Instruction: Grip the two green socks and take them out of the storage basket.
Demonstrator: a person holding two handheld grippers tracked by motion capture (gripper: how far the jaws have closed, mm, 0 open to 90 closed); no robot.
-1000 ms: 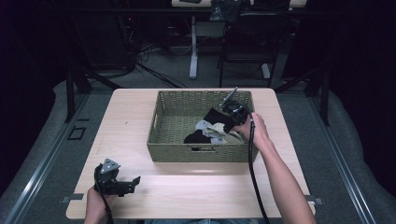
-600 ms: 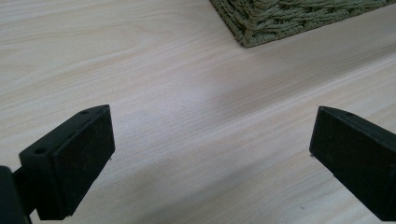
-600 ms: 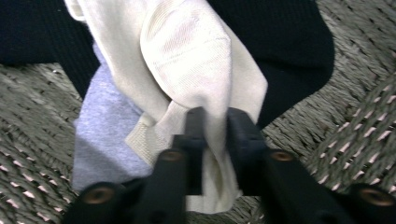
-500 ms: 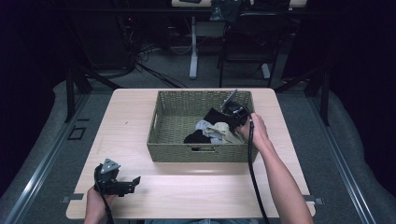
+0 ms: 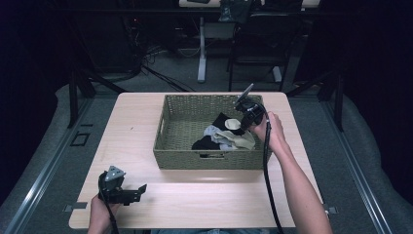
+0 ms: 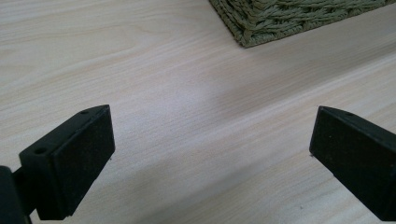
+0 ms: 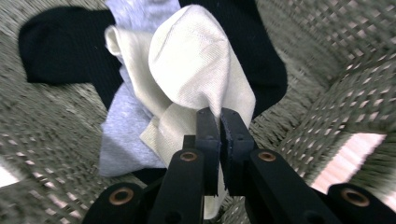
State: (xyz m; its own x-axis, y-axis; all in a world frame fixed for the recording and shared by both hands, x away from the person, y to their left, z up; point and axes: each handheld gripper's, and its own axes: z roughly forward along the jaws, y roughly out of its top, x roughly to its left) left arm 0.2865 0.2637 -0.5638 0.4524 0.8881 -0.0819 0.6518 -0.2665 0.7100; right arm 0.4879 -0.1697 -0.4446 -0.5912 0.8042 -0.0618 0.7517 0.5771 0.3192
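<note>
Since a second ago the right gripper [image 5: 242, 122] has closed its jaws on the cream sock [image 5: 234, 125] and lifted a little, pulling the sock's end up off the pile in the basket [image 5: 209, 160]; its jaws have just been closing, with the sock between them. Nothing else on the table [image 5: 146, 126] has shifted, and the left gripper [image 5: 139, 191] lies where it was.

From the high view, the woven basket sits at the middle of the table, nearer the far edge. Inside it, toward its right wall, lies a heap of socks: a black sock [image 5: 204, 144], a grey sock [image 5: 212, 131] and the cream one, whose raised end hangs at the right gripper. The person's right hand [image 5: 270, 131] holds that gripper over the basket's right side. The left gripper rests near the table's near left corner, well apart from the basket, held by the left hand [image 5: 102, 204].

From the left gripper view, the two black jaws stand wide apart with nothing between them, just bare table [image 6: 187, 116]. A corner of the basket [image 6: 289, 18] shows at the top.

From the right gripper view, the jaws are pinched nearly together on a fold of the cream sock [image 7: 196, 70], which bunches up above the pads. The grey sock [image 7: 123, 126] lies under it, touching it, and the black sock [image 7: 60, 46] spreads beneath both on the basket floor [image 7: 46, 140].
</note>
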